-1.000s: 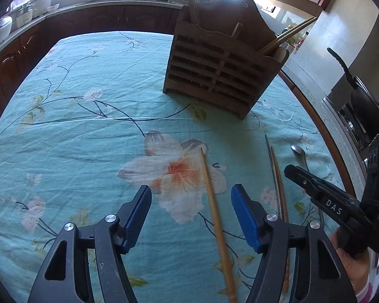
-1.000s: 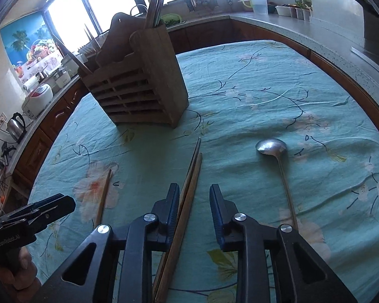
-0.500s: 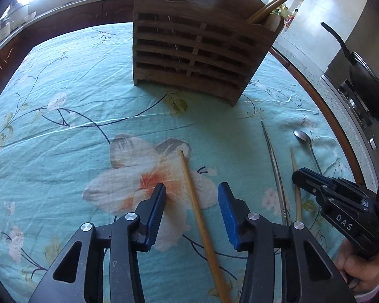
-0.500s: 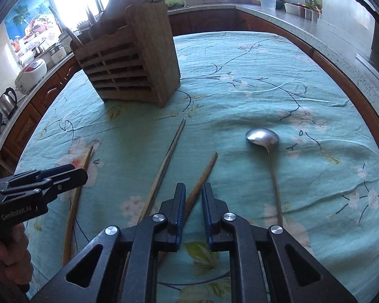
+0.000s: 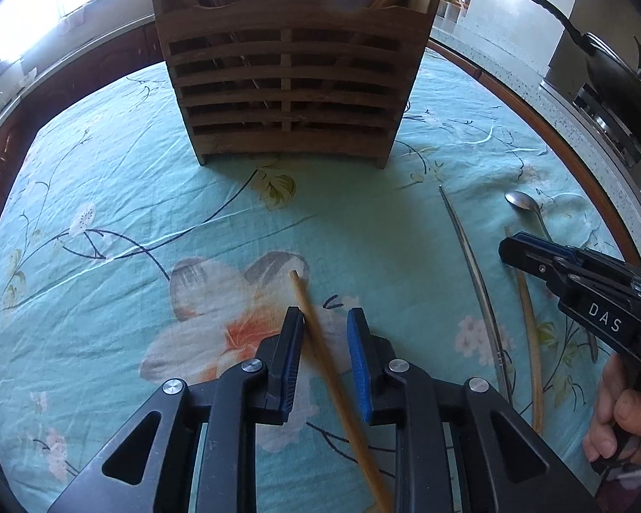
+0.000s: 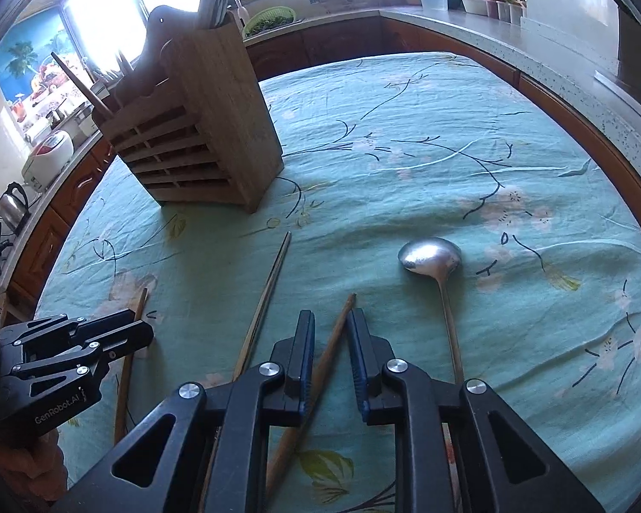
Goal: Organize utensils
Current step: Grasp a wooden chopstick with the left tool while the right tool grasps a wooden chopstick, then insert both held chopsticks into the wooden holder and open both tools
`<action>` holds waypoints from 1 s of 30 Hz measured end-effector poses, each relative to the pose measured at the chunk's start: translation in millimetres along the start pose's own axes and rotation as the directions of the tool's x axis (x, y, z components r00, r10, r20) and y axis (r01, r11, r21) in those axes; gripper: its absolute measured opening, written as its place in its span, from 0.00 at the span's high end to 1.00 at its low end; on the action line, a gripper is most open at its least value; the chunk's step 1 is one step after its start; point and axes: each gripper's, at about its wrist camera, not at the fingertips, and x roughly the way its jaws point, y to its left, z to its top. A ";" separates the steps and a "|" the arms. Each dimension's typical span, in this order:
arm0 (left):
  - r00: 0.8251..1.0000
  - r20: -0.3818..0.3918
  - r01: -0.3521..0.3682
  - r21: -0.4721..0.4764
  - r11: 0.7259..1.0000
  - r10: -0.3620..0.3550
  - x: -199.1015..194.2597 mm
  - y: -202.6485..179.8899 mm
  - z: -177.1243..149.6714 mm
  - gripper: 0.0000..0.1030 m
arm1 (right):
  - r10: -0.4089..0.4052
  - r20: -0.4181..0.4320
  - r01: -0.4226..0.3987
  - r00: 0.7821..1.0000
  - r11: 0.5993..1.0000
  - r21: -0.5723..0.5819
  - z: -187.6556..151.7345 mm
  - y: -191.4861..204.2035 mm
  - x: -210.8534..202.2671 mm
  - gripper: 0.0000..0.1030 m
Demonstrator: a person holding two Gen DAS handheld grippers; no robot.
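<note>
A wooden slatted utensil holder (image 5: 290, 81) stands at the far side of the table; it also shows in the right wrist view (image 6: 196, 141). My left gripper (image 5: 324, 325) is part-closed around a light wooden chopstick (image 5: 333, 380), which touches the left pad only. My right gripper (image 6: 330, 320) is narrowly open around a brown chopstick (image 6: 320, 367) lying on the cloth. A thin dark chopstick (image 6: 265, 299) lies between the two. A metal spoon (image 6: 438, 273) lies right of my right gripper.
A teal floral cloth (image 5: 107, 213) covers the table. The holder has several utensils standing in it. A counter with a black wok (image 5: 611, 68) runs along the right. A rice cooker (image 6: 47, 158) and kettle (image 6: 13, 205) stand on the left counter.
Both grippers moved forward and lower over their chopsticks. The left jaws narrowed around the light chopstick. The brown chopstick shifted away from the thin dark one, and the right jaws narrowed, then widened slightly.
</note>
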 end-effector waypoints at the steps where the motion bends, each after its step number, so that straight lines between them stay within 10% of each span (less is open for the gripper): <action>1: 1.000 0.007 -0.012 0.009 1.000 0.012 1.2 -3.7 1.1 0.82 | -0.001 0.003 0.001 1.000 1.000 -0.003 0.6 0.3 1.2 0.82; 15: 0.987 0.127 0.110 -0.062 0.992 -0.102 -52.9 15.9 -11.1 0.97 | 0.113 0.113 -0.119 0.987 0.992 0.047 1.3 3.6 -54.8 0.95; 30: 0.878 0.435 0.268 -0.096 0.959 -0.201 -206.8 72.8 -50.7 0.97 | 0.183 0.401 -0.177 0.898 0.983 -0.051 28.0 36.2 -187.9 0.96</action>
